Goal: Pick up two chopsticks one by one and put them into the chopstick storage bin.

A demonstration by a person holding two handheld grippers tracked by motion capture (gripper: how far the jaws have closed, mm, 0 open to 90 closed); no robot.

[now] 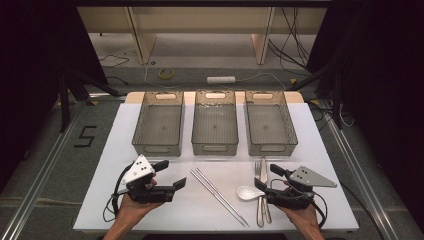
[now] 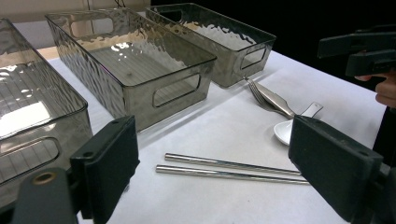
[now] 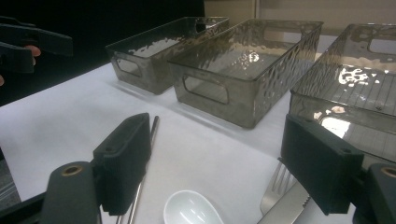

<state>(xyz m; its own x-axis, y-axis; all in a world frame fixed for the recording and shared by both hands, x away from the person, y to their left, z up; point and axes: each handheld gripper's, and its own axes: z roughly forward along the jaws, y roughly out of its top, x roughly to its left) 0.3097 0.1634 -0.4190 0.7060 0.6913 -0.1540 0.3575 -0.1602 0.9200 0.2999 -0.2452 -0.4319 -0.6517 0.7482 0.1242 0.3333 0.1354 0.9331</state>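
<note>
Open left claw [image 1: 169, 175], chopsticks [image 1: 219, 190], spoon [image 1: 248, 192]

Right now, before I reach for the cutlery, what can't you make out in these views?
- Spoon handle: high view, hidden under the right hand-held gripper.
- Knife and fork: right gripper view, handles cut off by the bottom edge and a jaw.
- Chopsticks: left gripper view, right ends hidden behind a jaw of the left hand-held gripper.
- Bins' contents: glare on the ribbed floors, small items untellable.
</note>
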